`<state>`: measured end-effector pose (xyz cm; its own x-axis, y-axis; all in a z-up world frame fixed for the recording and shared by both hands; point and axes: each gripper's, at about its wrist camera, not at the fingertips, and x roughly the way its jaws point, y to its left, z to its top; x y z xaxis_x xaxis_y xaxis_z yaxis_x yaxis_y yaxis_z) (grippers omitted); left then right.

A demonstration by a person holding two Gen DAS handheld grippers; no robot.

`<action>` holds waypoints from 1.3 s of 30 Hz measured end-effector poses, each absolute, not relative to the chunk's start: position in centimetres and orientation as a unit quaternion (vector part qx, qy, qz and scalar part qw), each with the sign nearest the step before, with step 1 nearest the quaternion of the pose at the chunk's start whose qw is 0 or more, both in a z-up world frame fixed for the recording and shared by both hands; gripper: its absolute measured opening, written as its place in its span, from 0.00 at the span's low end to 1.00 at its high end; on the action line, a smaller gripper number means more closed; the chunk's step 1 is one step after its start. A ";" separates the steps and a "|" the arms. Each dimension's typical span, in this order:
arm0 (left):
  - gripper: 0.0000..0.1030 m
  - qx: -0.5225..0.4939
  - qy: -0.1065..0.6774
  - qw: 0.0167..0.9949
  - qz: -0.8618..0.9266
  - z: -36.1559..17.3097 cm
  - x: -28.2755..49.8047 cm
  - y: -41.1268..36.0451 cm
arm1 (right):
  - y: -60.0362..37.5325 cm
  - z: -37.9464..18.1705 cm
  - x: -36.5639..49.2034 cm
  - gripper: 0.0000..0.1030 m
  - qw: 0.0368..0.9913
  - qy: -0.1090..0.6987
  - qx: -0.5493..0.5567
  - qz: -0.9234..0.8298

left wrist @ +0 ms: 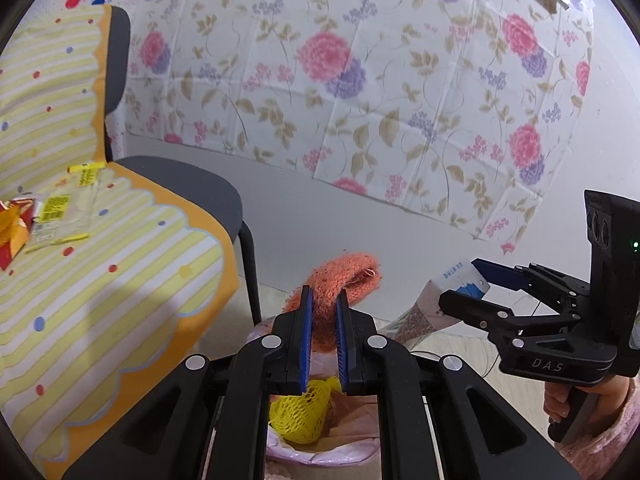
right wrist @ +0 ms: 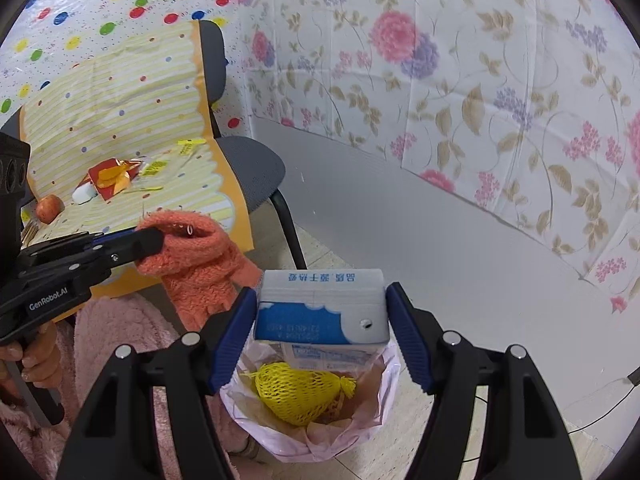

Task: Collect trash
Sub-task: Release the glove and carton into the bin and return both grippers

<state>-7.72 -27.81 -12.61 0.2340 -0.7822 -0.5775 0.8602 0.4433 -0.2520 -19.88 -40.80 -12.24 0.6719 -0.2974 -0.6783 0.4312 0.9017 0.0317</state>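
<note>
While both grippers hang over the bin bag (right wrist: 384, 420), each carries something. Left gripper (left wrist: 325, 332): jaws narrow, pinching an orange knitted glove (left wrist: 344, 280) that droops past the fingertips. Right gripper (right wrist: 320, 332): jaws set wide, pads pressed on both sides of a blue-and-white milk carton (right wrist: 322, 308), held directly above the bag. Yellow mesh net (right wrist: 300, 394) already lies inside the bag. Chair (left wrist: 192, 184) to the left, draped with a striped cloth (left wrist: 100, 280); wrappers (right wrist: 114, 178) and an apple (right wrist: 50, 208) lie on it.
</note>
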 end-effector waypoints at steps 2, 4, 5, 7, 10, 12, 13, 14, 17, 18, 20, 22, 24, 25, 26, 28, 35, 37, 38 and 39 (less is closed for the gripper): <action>0.14 0.067 0.338 0.777 -0.527 -13.1 -7.5 -28.7 | -41.4 -13.0 -19.3 0.64 0.905 0.365 0.102 -0.192; 0.22 0.073 0.350 0.774 -0.523 -13.6 -7.3 -29.5 | -41.9 -13.8 -18.9 0.65 0.902 0.373 0.113 -0.187; 0.24 0.074 0.355 0.772 -0.522 -13.8 -7.1 -29.8 | -42.1 -14.0 -18.8 0.66 0.900 0.376 0.119 -0.184; 0.40 0.070 0.359 0.772 -0.520 -14.0 -6.8 -29.8 | -42.6 -14.3 -18.7 0.68 0.899 0.376 0.129 -0.183; 0.42 0.063 0.357 0.778 -0.512 -13.7 -6.3 -29.4 | -42.9 -13.9 -18.6 0.68 0.900 0.372 0.129 -0.187; 0.42 0.059 0.356 0.789 -0.497 -13.3 -5.9 -28.5 | -43.0 -13.4 -18.7 0.68 0.902 0.365 0.130 -0.189; 0.42 0.058 0.356 0.793 -0.492 -13.1 -5.7 -28.2 | -43.0 -13.2 -18.7 0.68 0.903 0.362 0.130 -0.189; 0.42 0.061 0.356 0.800 -0.480 -13.1 -5.5 -27.6 | -42.9 -13.0 -18.7 0.68 0.905 0.359 0.130 -0.189; 0.42 0.069 0.356 0.815 -0.452 -13.1 -5.2 -26.1 | -42.5 -12.5 -18.3 0.68 0.908 0.354 0.129 -0.184; 0.42 0.070 0.357 0.820 -0.442 -13.1 -5.1 -25.4 | -42.2 -12.4 -18.2 0.68 0.909 0.354 0.128 -0.180; 0.42 0.072 0.359 0.825 -0.429 -13.1 -5.0 -24.4 | -41.6 -12.1 -17.9 0.68 0.911 0.353 0.127 -0.173; 0.42 0.073 0.359 0.832 -0.416 -12.8 -4.9 -23.3 | -40.7 -11.7 -17.5 0.68 0.914 0.352 0.121 -0.163; 0.43 0.070 0.358 0.841 -0.399 -12.3 -4.7 -21.7 | -39.6 -11.1 -16.8 0.68 0.918 0.348 0.115 -0.151; 0.44 0.066 0.356 0.848 -0.387 -11.8 -4.5 -20.7 | -39.1 -10.8 -16.4 0.68 0.920 0.346 0.112 -0.145; 0.45 0.062 0.354 0.852 -0.380 -11.5 -4.4 -20.0 | -38.6 -10.5 -16.0 0.68 0.922 0.344 0.108 -0.138; 0.47 0.051 0.350 0.866 -0.353 -10.7 -3.8 -17.9 | -37.6 -9.6 -14.8 0.68 0.928 0.337 0.099 -0.124; 0.50 0.040 0.336 0.905 -0.257 -8.6 -1.9 -11.9 | -34.1 -7.4 -10.0 0.60 0.942 0.321 0.069 -0.063; 0.50 0.033 0.335 0.912 -0.234 -8.3 -1.2 -10.3 | -33.1 -7.0 -8.4 0.52 0.943 0.322 0.068 -0.041; 0.51 0.026 0.336 0.915 -0.223 -8.2 -0.8 -9.4 | -32.5 -6.8 -7.7 0.44 0.944 0.323 0.064 -0.032; 0.51 0.022 0.337 0.917 -0.212 -8.1 -0.5 -8.7 | -31.8 -6.6 -6.8 0.40 0.944 0.324 0.058 -0.023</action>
<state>-0.50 -8.73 -8.13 0.6833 -0.3744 -0.6269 0.4038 0.9091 -0.1028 -6.83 -31.81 -6.59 0.7892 -0.0068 -0.6140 0.0815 0.9922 0.0938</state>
